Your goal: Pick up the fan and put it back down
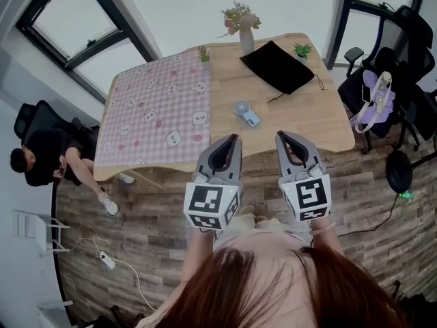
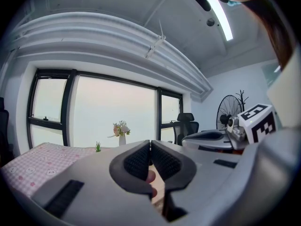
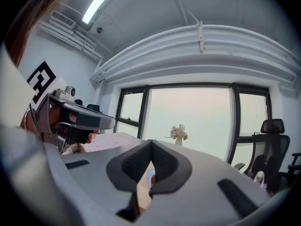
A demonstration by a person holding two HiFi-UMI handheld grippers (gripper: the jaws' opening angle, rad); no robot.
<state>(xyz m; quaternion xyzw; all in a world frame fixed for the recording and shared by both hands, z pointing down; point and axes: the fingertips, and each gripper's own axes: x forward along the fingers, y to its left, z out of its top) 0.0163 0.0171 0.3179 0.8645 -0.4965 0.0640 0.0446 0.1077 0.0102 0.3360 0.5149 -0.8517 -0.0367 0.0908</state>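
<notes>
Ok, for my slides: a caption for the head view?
Left claw and right claw, both shut, short of a wooden table with a blue fan beside a pink checked cloth.

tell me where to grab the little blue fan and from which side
Probably by the short handle of the fan, not the round head. It lies flat on the wooden table, handle toward the near right, so come down from above with the right gripper, shut for now, jaws across the handle's narrow width.

Office/mtg rm: black swivel chairs (image 1: 410, 26) by wood table (image 1: 321, 115), big windows (image 1: 68, 19), ceiling strip light (image 2: 222, 18).
</notes>
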